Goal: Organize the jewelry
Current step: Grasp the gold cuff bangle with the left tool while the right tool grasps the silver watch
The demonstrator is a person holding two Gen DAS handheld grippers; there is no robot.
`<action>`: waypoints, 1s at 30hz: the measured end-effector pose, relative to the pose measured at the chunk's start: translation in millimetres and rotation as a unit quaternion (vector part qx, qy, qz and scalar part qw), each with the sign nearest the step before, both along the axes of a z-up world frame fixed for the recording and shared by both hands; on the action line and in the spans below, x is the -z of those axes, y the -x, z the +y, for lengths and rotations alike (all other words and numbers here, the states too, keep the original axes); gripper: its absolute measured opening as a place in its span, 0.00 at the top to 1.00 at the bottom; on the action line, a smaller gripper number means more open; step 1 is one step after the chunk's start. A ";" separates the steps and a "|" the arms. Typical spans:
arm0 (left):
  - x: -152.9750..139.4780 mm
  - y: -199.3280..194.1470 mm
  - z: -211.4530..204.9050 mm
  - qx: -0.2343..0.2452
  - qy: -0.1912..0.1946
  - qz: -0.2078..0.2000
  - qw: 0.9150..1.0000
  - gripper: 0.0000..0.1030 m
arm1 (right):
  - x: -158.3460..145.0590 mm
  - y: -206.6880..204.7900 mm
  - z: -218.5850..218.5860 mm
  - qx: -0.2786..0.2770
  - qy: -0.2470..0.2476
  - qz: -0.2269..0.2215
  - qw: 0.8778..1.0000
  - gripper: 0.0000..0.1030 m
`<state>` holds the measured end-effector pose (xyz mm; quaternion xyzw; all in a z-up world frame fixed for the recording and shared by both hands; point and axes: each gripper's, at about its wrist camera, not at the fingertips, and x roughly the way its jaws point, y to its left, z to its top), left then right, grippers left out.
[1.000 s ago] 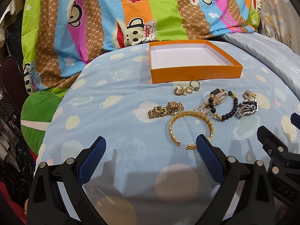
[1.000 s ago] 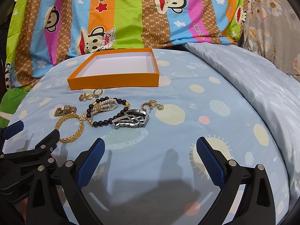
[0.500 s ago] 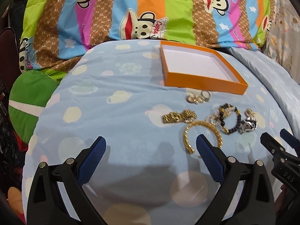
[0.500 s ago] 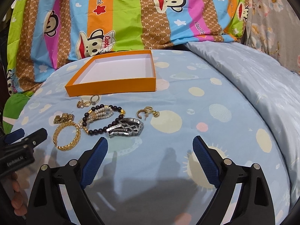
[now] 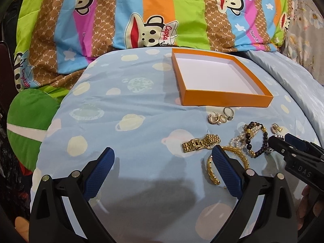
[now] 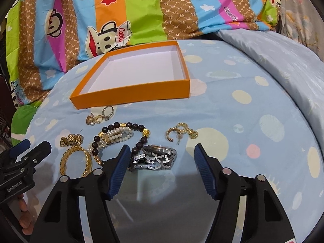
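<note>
An empty orange box (image 5: 226,101) (image 6: 131,98) lies on the blue bedspread. In front of it lie rings and small earrings (image 6: 100,117), a gold watch strap (image 5: 200,142), a gold bangle (image 6: 76,160), a bead and pearl bracelet (image 6: 119,134), a silver watch (image 6: 152,158) and gold hoop earrings (image 6: 181,132). My right gripper (image 6: 161,162) is open, its jaws either side of the silver watch, just above it. My left gripper (image 5: 164,165) is open and empty, left of the bangle (image 5: 228,162). The right gripper also shows in the left wrist view (image 5: 293,151).
A striped monkey-print quilt (image 5: 162,14) rises behind the box. A green cushion (image 5: 30,121) lies at the left edge. A plain pale blue cover (image 6: 283,64) slopes off at the right.
My right gripper has moved forward and down over the silver watch and narrowed a little. My left gripper has drifted left and back, so the jewelry sits further right in its view.
</note>
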<state>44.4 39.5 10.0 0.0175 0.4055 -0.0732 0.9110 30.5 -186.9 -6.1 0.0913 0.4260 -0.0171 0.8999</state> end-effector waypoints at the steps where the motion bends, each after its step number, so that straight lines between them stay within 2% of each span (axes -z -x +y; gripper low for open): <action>1: 1.1 -1.4 -0.7 0.002 0.001 0.003 1.000 0.08 | 0.1 -0.2 -0.4 -0.001 -0.003 0.000 1.000 0.44; 3: 3.4 -2.8 -1.7 0.005 0.006 0.008 1.000 0.08 | 0.8 -0.7 0.4 -0.005 -0.007 0.000 1.000 0.51; 4: 4.6 -3.1 -2.6 0.008 0.008 0.012 1.000 0.08 | 1.7 -1.0 0.8 -0.007 -0.009 0.002 1.000 0.57; 9: 5.7 1.6 -10.7 0.030 0.020 0.021 0.999 0.08 | 1.9 0.0 -0.7 -0.008 -0.018 0.000 1.000 0.62; 13: 7.6 7.8 -25.4 0.056 0.025 0.029 0.998 0.08 | 1.8 1.4 -7.5 0.002 -0.029 0.000 1.000 0.71; 19: 12.0 13.9 -46.6 0.082 0.014 0.031 0.996 0.08 | 1.7 1.3 -7.0 0.000 -0.022 0.001 1.000 0.69; 20: 13.4 13.1 -48.6 0.083 0.011 0.032 0.996 0.08 | 1.9 1.0 -6.9 0.001 -0.020 0.002 1.000 0.65; 24: 20.2 6.1 -53.4 0.080 0.004 0.049 0.996 0.08 | 2.8 0.2 -7.0 -0.001 -0.019 0.003 1.000 0.66; 25: 21.7 4.5 -53.9 0.080 0.005 0.055 0.995 0.09 | 3.0 0.5 -7.4 -0.001 -0.021 0.001 1.000 0.71; 27: 22.4 4.0 -54.3 0.080 0.004 0.055 0.995 0.09 | 2.6 1.9 -8.5 0.001 -0.022 -0.001 1.000 0.74; 29: 22.5 4.5 -53.7 0.080 0.007 0.053 0.995 0.13 | 3.4 1.9 -9.4 0.002 -0.024 0.001 1.000 0.87; 30: 22.2 4.6 -53.6 0.080 0.009 0.052 0.995 0.14 | 3.5 2.6 -10.1 0.002 -0.027 0.001 1.000 0.87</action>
